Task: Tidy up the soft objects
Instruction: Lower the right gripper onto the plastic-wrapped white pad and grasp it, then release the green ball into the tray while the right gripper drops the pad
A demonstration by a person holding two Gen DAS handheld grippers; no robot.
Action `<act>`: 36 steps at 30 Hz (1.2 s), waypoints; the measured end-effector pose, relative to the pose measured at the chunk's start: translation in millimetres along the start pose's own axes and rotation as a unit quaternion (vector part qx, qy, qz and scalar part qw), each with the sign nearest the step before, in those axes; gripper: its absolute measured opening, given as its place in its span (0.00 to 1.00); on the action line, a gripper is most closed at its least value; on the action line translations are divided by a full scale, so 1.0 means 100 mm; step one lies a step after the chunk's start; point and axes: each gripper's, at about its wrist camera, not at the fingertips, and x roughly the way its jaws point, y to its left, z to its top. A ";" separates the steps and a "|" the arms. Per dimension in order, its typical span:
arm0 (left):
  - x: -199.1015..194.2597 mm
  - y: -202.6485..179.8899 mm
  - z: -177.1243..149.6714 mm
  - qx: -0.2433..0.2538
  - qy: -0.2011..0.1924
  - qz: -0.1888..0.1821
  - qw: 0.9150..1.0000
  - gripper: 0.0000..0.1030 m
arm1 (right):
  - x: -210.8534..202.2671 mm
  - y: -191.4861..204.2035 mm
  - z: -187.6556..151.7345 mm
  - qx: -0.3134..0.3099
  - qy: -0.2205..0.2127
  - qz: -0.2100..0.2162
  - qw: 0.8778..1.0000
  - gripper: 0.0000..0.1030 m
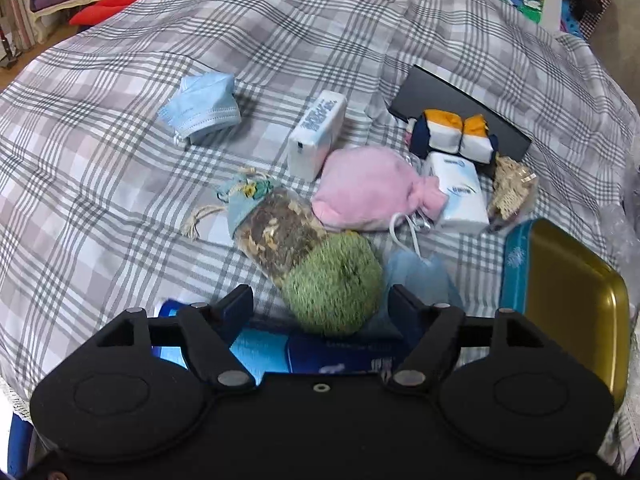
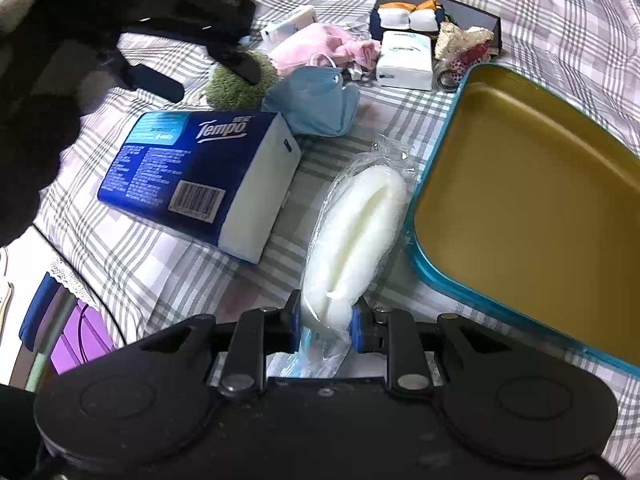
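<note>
My right gripper (image 2: 326, 320) is shut on a white soft pad in clear plastic wrap (image 2: 352, 236), just left of the open gold tin with a blue rim (image 2: 520, 196). My left gripper (image 1: 320, 304) is open, its jaws on either side of a green fuzzy ball (image 1: 334, 284) without touching it; the ball also shows in the right wrist view (image 2: 236, 84). The left gripper (image 2: 200, 68) hovers above the blue Tempo tissue pack (image 2: 200, 176). A crumpled blue mask (image 2: 316, 104) lies beside the ball.
On the plaid cloth (image 1: 120, 160) lie a pink pouch (image 1: 368, 192), a potpourri sachet (image 1: 276, 228), a folded blue mask (image 1: 204, 108), white tissue packs (image 1: 316, 132) (image 1: 460, 196), rolled socks (image 1: 452, 132) on a black box (image 1: 440, 96), and a lace item (image 1: 512, 188).
</note>
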 end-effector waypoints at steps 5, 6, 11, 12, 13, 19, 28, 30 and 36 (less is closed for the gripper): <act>0.07 0.11 0.05 -0.032 0.020 -0.044 0.998 0.43 | -0.10 0.02 0.03 -0.007 -0.012 0.006 1.000 0.22; 0.06 0.11 0.04 -0.033 0.017 -0.041 0.998 0.43 | -0.14 0.01 0.04 -0.007 -0.017 0.007 1.000 0.22; -0.24 0.14 0.08 -0.043 -0.021 -0.024 0.999 0.42 | -0.38 -0.13 0.15 0.010 -0.048 0.006 0.999 0.22; -0.33 0.14 0.10 -0.046 -0.032 -0.024 0.998 0.42 | -0.44 -0.17 0.17 0.015 -0.056 0.003 0.998 0.22; -0.41 0.13 0.12 -0.046 -0.040 -0.025 0.998 0.42 | -0.50 -0.21 0.19 0.019 -0.063 0.000 0.998 0.22; -0.83 -0.19 0.11 -0.017 -0.079 -0.052 0.995 0.42 | -0.87 -0.62 0.27 0.059 -0.110 -0.036 0.991 0.22; -0.87 -1.11 -0.12 0.085 -0.041 -0.105 0.990 0.42 | -1.06 -1.31 0.18 0.129 -0.112 -0.129 0.977 0.22; -0.80 -1.27 -0.17 0.096 -0.022 -0.116 0.988 0.42 | -1.07 -1.45 0.15 0.142 -0.106 -0.145 0.973 0.22; -0.64 -1.62 -0.23 0.119 0.001 -0.113 0.986 0.42 | -1.15 -1.69 0.07 0.155 -0.111 -0.198 0.962 0.22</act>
